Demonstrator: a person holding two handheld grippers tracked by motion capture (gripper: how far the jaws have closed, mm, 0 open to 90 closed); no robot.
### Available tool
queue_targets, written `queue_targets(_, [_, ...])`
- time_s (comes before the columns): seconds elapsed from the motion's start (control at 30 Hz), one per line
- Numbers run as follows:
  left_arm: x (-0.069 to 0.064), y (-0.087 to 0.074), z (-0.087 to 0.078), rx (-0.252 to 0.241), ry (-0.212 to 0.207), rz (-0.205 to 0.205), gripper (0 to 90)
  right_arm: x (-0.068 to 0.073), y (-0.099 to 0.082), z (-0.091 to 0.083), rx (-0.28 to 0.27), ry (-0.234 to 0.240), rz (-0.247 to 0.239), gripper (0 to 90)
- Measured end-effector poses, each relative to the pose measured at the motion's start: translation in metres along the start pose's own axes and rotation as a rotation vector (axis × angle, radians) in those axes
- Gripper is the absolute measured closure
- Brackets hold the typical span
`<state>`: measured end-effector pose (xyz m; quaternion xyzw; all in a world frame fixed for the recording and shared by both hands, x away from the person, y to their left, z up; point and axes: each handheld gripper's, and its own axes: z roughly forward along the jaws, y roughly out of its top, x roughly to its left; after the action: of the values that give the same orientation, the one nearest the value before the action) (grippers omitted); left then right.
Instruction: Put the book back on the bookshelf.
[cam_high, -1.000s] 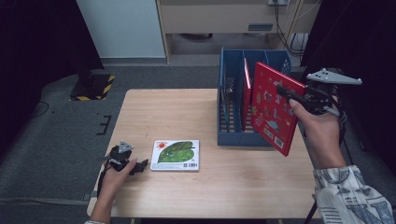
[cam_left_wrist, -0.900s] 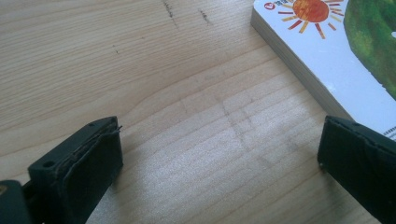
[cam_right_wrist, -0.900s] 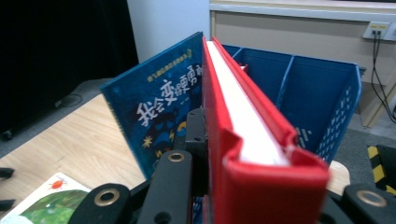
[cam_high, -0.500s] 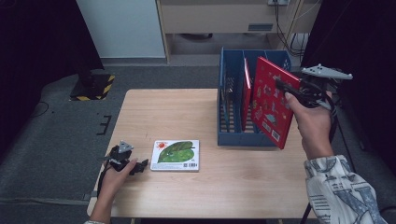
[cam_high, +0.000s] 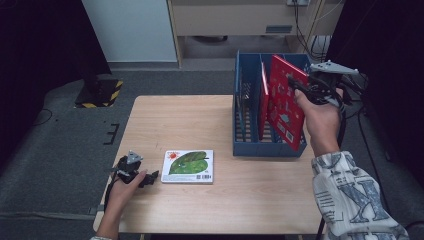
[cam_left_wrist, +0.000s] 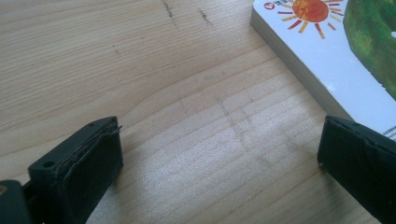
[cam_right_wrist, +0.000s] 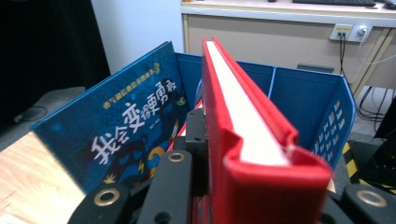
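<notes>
Wood of the table (cam_high: 200, 125) spreads pale across the middle of the room, and at its far right stands a blue slotted file rack (cam_high: 245, 125), its dividers running front to back. Into that rack leans a red hardcover book (cam_high: 285, 102), tilted with its upper corner toward the right gripper (cam_high: 312, 90) and its lower edge down at the rack's front wall; in the right gripper view the red book's spine and white page block run straight up from between the black jaws, which are clamped tight on its covers. Just beside it in the neighbouring slot sits another thin red-edged book (cam_high: 263, 100), and the right gripper view shows a blue picture book (cam_right_wrist: 116, 135) with Chinese lettering leaning in the rack to the left of the held one. Near the table's front left lies a small white board book (cam_high: 189, 166) with a green leaf and a red sun on its cover, flat and face up. The left gripper (cam_high: 150, 177) rests on the table just beside that board book's left edge, its jaws spread wide over bare wood, one jaw close to the book's corner, nothing between them.
</notes>
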<state>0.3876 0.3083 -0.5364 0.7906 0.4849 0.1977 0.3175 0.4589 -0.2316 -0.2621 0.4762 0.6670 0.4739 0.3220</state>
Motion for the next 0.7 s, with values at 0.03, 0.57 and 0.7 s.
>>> queue_targets(0.03, [0.0, 0.0, 0.0, 0.0, 0.0, 0.001, 0.0, 0.0, 0.0, 0.003, 0.0, -0.009, -0.005, 79.4])
queue_targets(0.57, [0.0, 0.001, 0.001, -0.006, -0.001, 0.001, 0.0, -0.003, 0.004, 0.04, 0.006, -0.046, 0.031, 79.4])
queue_targets(0.7, [0.0, 0.001, 0.001, -0.006, -0.002, 0.001, 0.0, -0.004, 0.005, 0.047, -0.002, -0.055, 0.037, 79.4])
